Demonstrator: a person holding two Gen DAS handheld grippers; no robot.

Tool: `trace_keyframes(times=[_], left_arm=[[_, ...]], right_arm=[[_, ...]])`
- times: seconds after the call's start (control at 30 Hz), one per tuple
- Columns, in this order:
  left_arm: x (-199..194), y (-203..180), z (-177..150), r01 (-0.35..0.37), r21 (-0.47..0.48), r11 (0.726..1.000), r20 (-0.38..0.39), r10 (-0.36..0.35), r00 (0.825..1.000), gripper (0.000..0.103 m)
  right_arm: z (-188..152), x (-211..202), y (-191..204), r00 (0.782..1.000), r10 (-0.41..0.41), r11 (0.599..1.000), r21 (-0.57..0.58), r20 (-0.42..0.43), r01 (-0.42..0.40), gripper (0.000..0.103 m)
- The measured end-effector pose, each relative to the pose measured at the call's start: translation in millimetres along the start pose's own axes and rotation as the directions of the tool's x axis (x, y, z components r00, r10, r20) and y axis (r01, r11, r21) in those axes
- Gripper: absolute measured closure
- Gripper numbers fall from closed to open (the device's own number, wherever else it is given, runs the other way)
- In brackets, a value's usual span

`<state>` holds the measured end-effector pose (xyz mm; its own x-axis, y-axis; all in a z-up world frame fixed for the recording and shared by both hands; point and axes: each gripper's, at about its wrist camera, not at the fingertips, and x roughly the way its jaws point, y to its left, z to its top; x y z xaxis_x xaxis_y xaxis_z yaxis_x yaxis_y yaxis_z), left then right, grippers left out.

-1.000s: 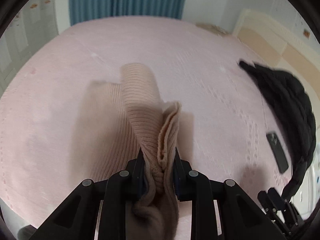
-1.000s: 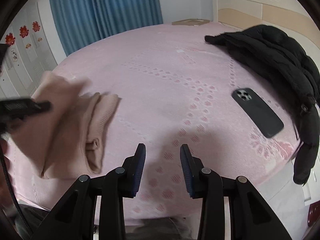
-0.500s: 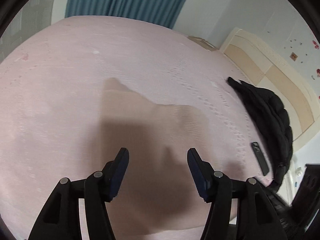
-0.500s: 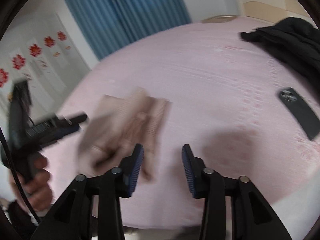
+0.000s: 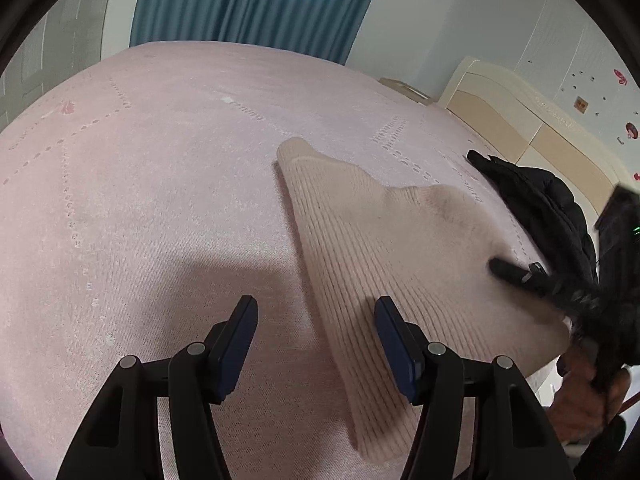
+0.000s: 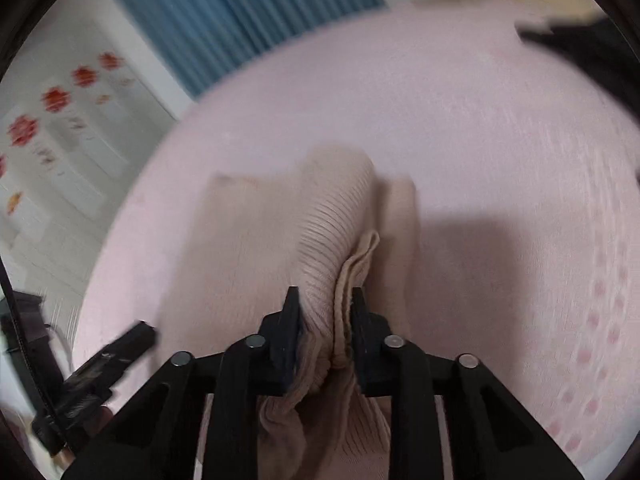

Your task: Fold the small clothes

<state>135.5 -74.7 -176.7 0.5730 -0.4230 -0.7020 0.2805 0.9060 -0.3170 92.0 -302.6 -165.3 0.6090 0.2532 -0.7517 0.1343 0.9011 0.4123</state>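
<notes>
A small beige ribbed knit garment point(image 5: 384, 248) lies on the pink bed, partly lifted at its near right edge. My left gripper point(image 5: 316, 344) is open and empty, just above the bed at the garment's left edge. My right gripper point(image 6: 325, 312) is shut on a bunched fold of the beige garment point(image 6: 320, 224) and pulls it up from the bed. The right gripper also shows in the left wrist view point(image 5: 516, 274) at the garment's right side. The left gripper also shows in the right wrist view point(image 6: 104, 360), low at the left.
The pink bedspread point(image 5: 160, 184) fills both views. A black jacket point(image 5: 548, 200) lies at the bed's right side. Blue curtains point(image 5: 248, 0) hang behind the bed. A cream headboard point(image 5: 532, 128) stands at the right. A white door with red stickers point(image 6: 68, 128) is at the left.
My left gripper let go of the garment, opened and drew back to the left. My right gripper swung left onto the garment and closed on its fold.
</notes>
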Motion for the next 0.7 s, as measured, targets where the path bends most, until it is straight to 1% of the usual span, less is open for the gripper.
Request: trace_keyframes(times=[0.03, 0.07, 0.1, 0.13, 0.17, 0.2, 0.23, 0.27, 0.3, 0.33, 0.37, 0.43, 0.5, 0.53, 0.57, 0.6, 0.63, 0.67, 0.7], left_arm=[[0, 1, 0, 0.018, -0.011, 1.000, 0.003, -0.018, 1.000, 0.045], [-1, 4, 1, 0.052, -0.033, 0.998, 0.001, -0.052, 0.999, 0.045], [-3, 6, 3, 0.075, -0.049, 0.996, -0.002, -0.075, 0.997, 0.045], [-4, 7, 5, 0.106, -0.068, 0.992, 0.000, -0.107, 0.994, 0.045], [-5, 9, 6, 0.134, -0.084, 0.987, 0.007, -0.134, 0.991, 0.045], [-5, 12, 7, 0.148, -0.098, 0.984, 0.012, -0.147, 0.989, 0.045], [-5, 14, 6, 0.150, -0.106, 0.983, 0.013, -0.150, 0.989, 0.045], [-5, 16, 7, 0.152, -0.115, 0.982, 0.014, -0.152, 0.988, 0.045], [-4, 18, 6, 0.154, -0.122, 0.981, 0.013, -0.153, 0.988, 0.045], [-3, 20, 6, 0.153, -0.130, 0.980, 0.012, -0.153, 0.988, 0.045], [-2, 21, 6, 0.153, -0.137, 0.979, 0.011, -0.153, 0.988, 0.045], [1, 24, 5, 0.151, -0.150, 0.977, 0.008, -0.151, 0.988, 0.045], [4, 27, 5, 0.148, -0.158, 0.976, 0.008, -0.148, 0.989, 0.045], [4, 28, 5, 0.150, -0.161, 0.976, 0.009, -0.151, 0.989, 0.045], [5, 29, 5, 0.154, -0.163, 0.974, 0.011, -0.154, 0.988, 0.045], [5, 30, 7, 0.155, -0.163, 0.974, 0.013, -0.155, 0.988, 0.045], [5, 31, 7, 0.157, -0.162, 0.974, 0.018, -0.156, 0.988, 0.045], [6, 33, 8, 0.157, -0.160, 0.975, 0.022, -0.156, 0.988, 0.045], [6, 33, 10, 0.157, -0.158, 0.975, 0.027, -0.154, 0.988, 0.045]], right_arm=[[3, -12, 4, 0.997, 0.046, 0.998, -0.050, 0.054, -0.043, 0.083], [4, -19, 5, 0.993, 0.077, 0.995, -0.070, 0.086, -0.071, 0.083], [6, -24, 2, 0.989, 0.099, 0.993, -0.074, 0.106, -0.092, 0.083], [7, -23, -1, 0.990, 0.090, 0.994, -0.070, 0.106, -0.083, 0.083], [7, -17, -6, 0.995, 0.049, 0.997, -0.067, 0.084, -0.044, 0.083], [6, -3, -13, 0.999, -0.024, 0.998, -0.063, 0.034, 0.026, 0.083], [4, 8, -19, 0.997, -0.077, 0.996, -0.055, -0.004, 0.076, 0.084], [0, 16, -24, 0.994, -0.106, 0.993, -0.046, -0.028, 0.105, 0.084], [-1, 15, -27, 0.994, -0.105, 0.994, -0.042, -0.018, 0.104, 0.084], [-1, 13, -26, 0.995, -0.099, 0.994, -0.046, -0.015, 0.099, 0.081], [2, 10, -24, 0.995, -0.098, 0.994, -0.053, -0.022, 0.097, 0.070], [5, 11, -26, 0.995, -0.092, 0.995, -0.040, -0.032, 0.091, 0.055], [10, 18, -35, 0.997, -0.043, 0.999, -0.001, -0.056, 0.043, 0.049], [13, 25, -42, 0.996, 0.008, 0.999, 0.043, -0.084, -0.004, 0.045], [16, 32, -50, 0.993, 0.053, 0.996, 0.080, -0.105, -0.044, 0.044], [17, 43, -56, 0.986, 0.104, 0.988, 0.125, -0.130, -0.088, 0.043], [18, 51, -59, 0.980, 0.137, 0.981, 0.156, -0.146, -0.114, 0.041], [20, 62, -64, 0.970, 0.183, 0.969, 0.197, -0.164, -0.149, 0.038], [18, 67, -67, 0.963, 0.205, 0.962, 0.214, -0.172, -0.167, 0.037]])
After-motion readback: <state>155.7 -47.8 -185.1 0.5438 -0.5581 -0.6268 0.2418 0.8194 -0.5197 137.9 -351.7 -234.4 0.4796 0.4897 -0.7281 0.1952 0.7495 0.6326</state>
